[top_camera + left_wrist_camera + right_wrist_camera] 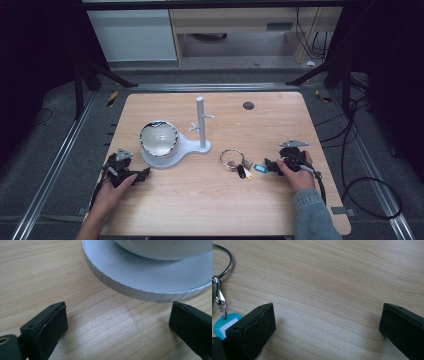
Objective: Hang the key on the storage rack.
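Looks like that thin metal key ring with the blue tag point(239, 163) lying flat on the wooden surface point(210, 205) just beside the wide-open, empty right tool point(272, 165) is light, slippery, jangly, so I'd pinch the tag.

Pale wood-grain desk point(210, 200), light tan with fine darker streaks. On it, a white stand point(200, 127) with a ribbed edge on its round base, carrying a white bowl point(158, 138) with a dark, glinting rim. Silver key ring point(231, 157) shining, a turquoise tag point(259, 169) with a white insert, a black fob point(241, 171) and a dab of yellow beside it. Both hand-held grippers, left point(145, 173) and right point(268, 164), matte black. Blue denim sleeve point(311, 217) on the right arm.
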Tool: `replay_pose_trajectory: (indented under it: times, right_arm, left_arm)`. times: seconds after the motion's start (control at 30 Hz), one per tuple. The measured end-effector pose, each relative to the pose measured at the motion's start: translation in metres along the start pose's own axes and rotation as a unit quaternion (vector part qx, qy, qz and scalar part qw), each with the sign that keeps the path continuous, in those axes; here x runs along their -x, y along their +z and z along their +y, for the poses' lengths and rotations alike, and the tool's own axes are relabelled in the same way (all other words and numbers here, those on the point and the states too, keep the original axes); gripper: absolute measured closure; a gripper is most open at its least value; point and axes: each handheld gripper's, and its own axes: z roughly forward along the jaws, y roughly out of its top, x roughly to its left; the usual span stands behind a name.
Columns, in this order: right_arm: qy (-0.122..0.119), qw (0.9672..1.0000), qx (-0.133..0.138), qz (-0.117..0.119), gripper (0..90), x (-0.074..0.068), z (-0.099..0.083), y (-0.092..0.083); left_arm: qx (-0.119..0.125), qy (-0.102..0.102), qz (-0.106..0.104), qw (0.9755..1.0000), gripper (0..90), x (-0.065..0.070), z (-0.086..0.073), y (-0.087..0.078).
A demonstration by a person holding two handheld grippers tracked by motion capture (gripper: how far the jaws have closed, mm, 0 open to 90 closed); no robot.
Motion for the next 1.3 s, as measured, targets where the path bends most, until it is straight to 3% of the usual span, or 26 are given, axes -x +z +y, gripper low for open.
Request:
replay_pose_trajectory:
  times: [0.23,0.3,0.37,0.43,0.53,0.57,0.67,0.7,0.77,0.8,0.83,0.87,0.9,0.93,0.97,1.0,1.03,1.07,1.2,1.27,1.3]
  right_arm:
    - [-0.001,1.0,0.002,0.0,2.7,0.0,-0.001,-0.001]
    - [-0.005,1.0,0.0,0.004,11.6,-0.001,0.001,-0.004]
    - [-0.028,0.9996,-0.008,0.0,12.5,-0.004,0.006,-0.008]
    - [-0.041,0.999,-0.008,0.015,18.8,-0.006,0.012,-0.013]
    - [-0.062,0.9976,-0.015,0.028,21.0,-0.009,0.019,-0.017]
    - [-0.087,0.9953,-0.021,0.038,28.7,-0.013,0.027,-0.022]
    - [-0.098,0.9936,-0.027,0.05,32.1,-0.015,0.034,-0.024]
    - [-0.115,0.9909,-0.034,0.061,37.3,-0.02,0.042,-0.026]
    - [-0.12,0.9899,-0.035,0.066,40.7,-0.021,0.045,-0.026]
    - [-0.129,0.988,-0.038,0.076,49.9,-0.024,0.048,-0.026]
    - [-0.153,0.9826,-0.051,0.091,56.2,-0.031,0.055,-0.024]
    - [-0.161,0.9805,-0.055,0.098,59.0,-0.034,0.057,-0.022]
    - [-0.161,0.9805,-0.055,0.098,59.0,-0.034,0.057,-0.022]
    - [-0.172,0.9777,-0.061,0.104,61.7,-0.037,0.06,-0.02]
    - [-0.19,0.9721,-0.072,0.117,69.6,-0.044,0.065,-0.016]
    - [-0.19,0.9721,-0.072,0.117,69.6,-0.044,0.065,-0.016]
    - [-0.203,0.9673,-0.084,0.127,75.4,-0.051,0.068,-0.01]
    - [-0.203,0.9673,-0.084,0.127,75.4,-0.051,0.068,-0.01]
    - [-0.221,0.9594,-0.104,0.142,81.4,-0.061,0.07,-0.004]
    - [-0.225,0.9563,-0.112,0.149,81.7,-0.066,0.071,-0.001]
    - [-0.225,0.9563,-0.112,0.149,81.7,-0.066,0.071,-0.001]
  left_arm:
    - [0.0,-0.002,0.0,1.0,1.0,0.001,-0.001,-0.001]
    - [0.0,-0.002,0.0,1.0,0.9,0.001,-0.001,-0.001]
    - [0.0,-0.002,-0.001,1.0,0.7,0.001,-0.001,0.0]
    - [0.0,-0.002,-0.001,1.0,0.7,0.001,-0.001,0.0]
    - [0.0,-0.002,0.0,1.0,0.7,0.001,-0.001,-0.001]
    - [0.0,-0.003,0.0,1.0,0.7,0.001,-0.001,-0.001]
    - [0.0,-0.003,0.001,1.0,0.7,0.001,-0.001,-0.001]
    - [0.0,-0.004,0.001,1.0,0.7,0.002,-0.001,-0.001]
    - [0.0,-0.004,0.001,1.0,0.7,0.002,-0.001,-0.001]
    - [0.0,-0.004,0.0,1.0,0.7,0.002,-0.001,-0.001]
    - [0.0,-0.004,0.0,1.0,0.6,0.002,-0.001,-0.001]
    - [0.0,-0.004,0.0,1.0,0.6,0.002,-0.001,-0.001]
    - [0.0,-0.004,0.0,1.0,0.6,0.002,-0.001,-0.001]
    - [0.0,-0.004,0.0,1.0,0.6,0.002,-0.001,-0.001]
    - [0.0,-0.004,0.0,1.0,0.5,0.002,-0.001,-0.001]
    - [0.0,-0.004,0.0,1.0,0.5,0.002,-0.001,-0.001]
    - [0.0,-0.004,0.0,1.0,0.5,0.002,-0.001,-0.001]
    - [0.0,-0.004,0.0,1.0,0.5,0.002,-0.001,-0.001]
    - [0.0,-0.004,0.0,1.0,0.5,0.002,-0.001,-0.001]
    - [0.0,-0.004,0.0,1.0,0.5,0.002,-0.001,-0.001]
    - [0.0,-0.004,0.0,1.0,0.5,0.002,-0.001,-0.001]
